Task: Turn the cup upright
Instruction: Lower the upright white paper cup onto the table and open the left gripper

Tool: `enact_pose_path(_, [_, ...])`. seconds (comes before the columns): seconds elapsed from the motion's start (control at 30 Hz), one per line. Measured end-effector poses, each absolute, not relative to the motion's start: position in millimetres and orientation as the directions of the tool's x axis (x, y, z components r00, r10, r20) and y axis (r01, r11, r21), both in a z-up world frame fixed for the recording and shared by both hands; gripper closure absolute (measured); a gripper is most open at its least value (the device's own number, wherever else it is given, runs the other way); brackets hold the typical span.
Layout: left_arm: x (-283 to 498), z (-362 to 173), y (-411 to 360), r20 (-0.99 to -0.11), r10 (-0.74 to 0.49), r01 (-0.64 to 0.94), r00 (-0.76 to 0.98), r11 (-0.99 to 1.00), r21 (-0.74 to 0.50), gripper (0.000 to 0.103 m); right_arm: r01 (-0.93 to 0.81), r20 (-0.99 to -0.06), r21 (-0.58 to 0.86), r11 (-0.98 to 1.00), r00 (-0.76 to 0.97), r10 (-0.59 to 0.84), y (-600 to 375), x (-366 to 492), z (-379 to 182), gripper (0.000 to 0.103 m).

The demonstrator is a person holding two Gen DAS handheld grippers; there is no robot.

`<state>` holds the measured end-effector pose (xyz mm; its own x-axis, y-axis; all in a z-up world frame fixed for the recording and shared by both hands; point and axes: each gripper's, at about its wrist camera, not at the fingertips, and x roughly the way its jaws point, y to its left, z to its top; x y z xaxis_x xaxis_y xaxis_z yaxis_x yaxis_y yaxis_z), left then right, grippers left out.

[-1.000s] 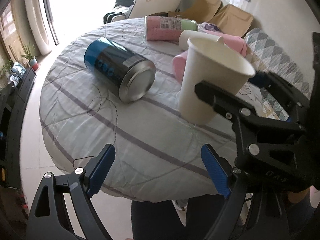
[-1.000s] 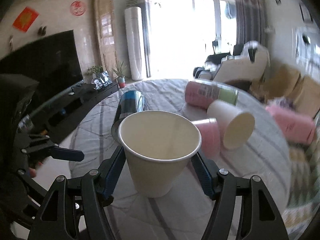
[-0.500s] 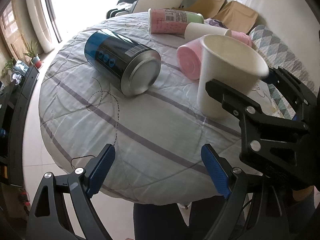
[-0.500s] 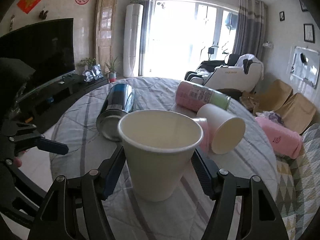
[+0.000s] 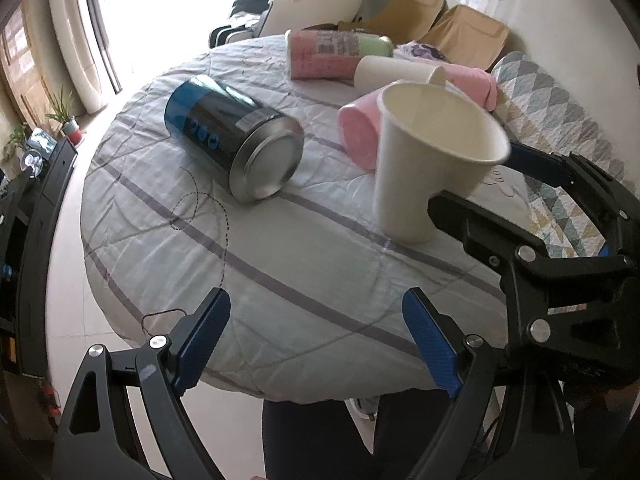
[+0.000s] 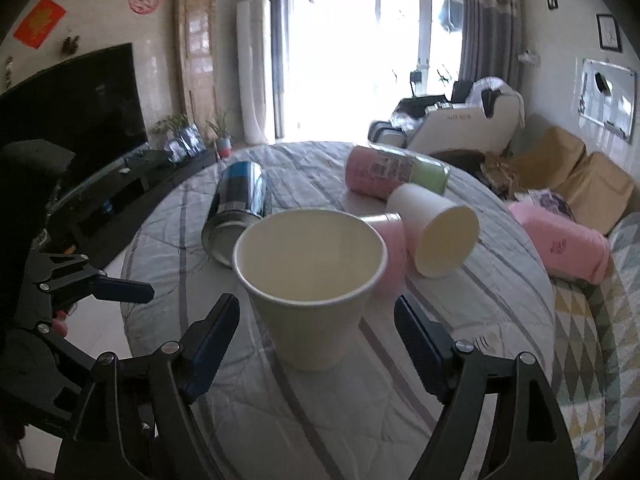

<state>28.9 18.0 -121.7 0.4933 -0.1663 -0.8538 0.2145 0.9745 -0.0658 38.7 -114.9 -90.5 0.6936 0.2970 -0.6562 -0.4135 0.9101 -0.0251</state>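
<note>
Daylight floods in from the far window [image 6: 356,60], blown out to pure white in both views. The bedspread [image 5: 280,264] is softly and evenly lit, with faint shadows under the tin [image 5: 236,148]. The television [image 6: 68,108] side on the left stays dim. Fisheye bending curves the edges, and the corners go black.

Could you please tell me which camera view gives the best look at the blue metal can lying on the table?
The left wrist view: the blue metal can lies on its side in the open, its full length and silver end visible. In the right wrist view the can is smaller, farther off, and its near end is partly hidden behind the white paper cup.
</note>
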Motion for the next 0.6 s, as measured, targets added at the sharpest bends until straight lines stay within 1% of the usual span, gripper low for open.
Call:
enact_pose_path(0.1, [20.8,-110.5,14.2,-0.839,-0.177,0.226,0.515,0.972,-0.066,0.010,-0.397,-0.678,-0.033,0.917,0.683,0.271,-117.3,29.8,-79.0,0.020])
enact_pose_path(0.27, [7.9,-91.6,12.2,-0.810,-0.177,0.223,0.559,0.973,-0.059,0.008,-0.370,-0.676,-0.010,0.929,0.687,0.266,-129.8,16.0,-60.9,0.019])
enact_pose_path(0.5, [-13.5,-67.3,9.7,-0.753,-0.131,0.184,0.645,0.983,-0.013,0.007,-0.286,-0.620,-0.072,0.956,0.763,0.181,-142.5,-4.8,-31.5,0.018])
enact_pose_path(0.6, [-21.6,-60.2,9.5,-0.730,-0.076,0.135,0.679,0.991,0.023,0.007,-0.254,-0.590,-0.077,0.964,0.791,0.162,-150.1,-13.2,-20.3,0.018])
